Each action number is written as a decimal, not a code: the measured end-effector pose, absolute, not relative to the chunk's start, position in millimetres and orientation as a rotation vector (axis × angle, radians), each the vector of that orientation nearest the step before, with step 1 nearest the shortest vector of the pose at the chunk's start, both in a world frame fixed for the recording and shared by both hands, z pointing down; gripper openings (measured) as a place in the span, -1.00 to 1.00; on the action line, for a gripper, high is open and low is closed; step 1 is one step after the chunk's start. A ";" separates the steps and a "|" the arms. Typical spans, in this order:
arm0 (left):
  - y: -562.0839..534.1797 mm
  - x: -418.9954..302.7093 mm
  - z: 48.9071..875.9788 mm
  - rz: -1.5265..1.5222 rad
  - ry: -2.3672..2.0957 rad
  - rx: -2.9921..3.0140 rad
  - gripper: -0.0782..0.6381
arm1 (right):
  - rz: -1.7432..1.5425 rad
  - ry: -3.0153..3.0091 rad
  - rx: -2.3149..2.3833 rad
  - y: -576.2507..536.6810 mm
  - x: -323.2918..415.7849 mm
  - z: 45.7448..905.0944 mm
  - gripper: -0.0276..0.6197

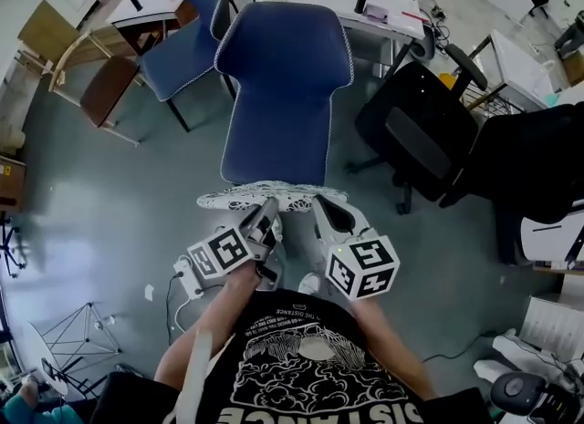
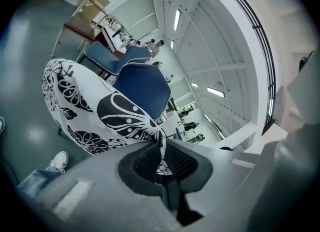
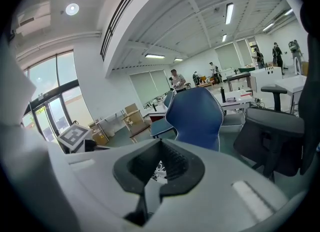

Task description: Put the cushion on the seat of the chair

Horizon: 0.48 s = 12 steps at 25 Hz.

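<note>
Both left gripper [image 1: 270,208] and right gripper [image 1: 321,208] clamp the black-and-white floral cushion [image 1: 228,200]; best set level (centred) on the blue padded chair [image 1: 287,94] at twelve o'clock.

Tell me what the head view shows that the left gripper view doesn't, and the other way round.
Head view only: both grippers together, the left gripper and right gripper, at the near edge of the cushion, plus the black office chair off to the right. Left gripper view only: the cushion's fabric pinched in that gripper's jaws, its butterfly print up close, and a white shoe below. Both: the patterned cushion and the blue chair ahead of it.
</note>
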<state>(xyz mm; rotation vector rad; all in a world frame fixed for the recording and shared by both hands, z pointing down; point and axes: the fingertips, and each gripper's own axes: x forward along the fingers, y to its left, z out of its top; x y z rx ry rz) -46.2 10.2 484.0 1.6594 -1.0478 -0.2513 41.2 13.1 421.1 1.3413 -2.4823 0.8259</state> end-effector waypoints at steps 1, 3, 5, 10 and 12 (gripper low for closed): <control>3.6 -47.2 484.8 -0.249 -1.044 1.659 -0.72 | 0.826 -2.479 1.344 6.4 40.4 421.4 -0.92; -10.3 -48.2 485.7 -0.246 -1.033 1.659 -0.72 | 0.829 -2.470 1.350 -6.8 39.2 422.2 -0.92; -24.8 -48.7 486.3 -0.242 -1.019 1.660 -0.72 | 0.835 -2.460 1.354 -19.9 37.3 423.6 -0.92; -58.9 -50.5 490.2 -0.236 -0.969 1.659 -0.72 | 0.840 -2.435 1.357 -50.9 26.7 429.5 -0.92; -73.2 -51.0 491.8 -0.234 -0.942 1.658 -0.72 | 0.839 -2.425 1.360 -63.8 21.3 431.3 -0.92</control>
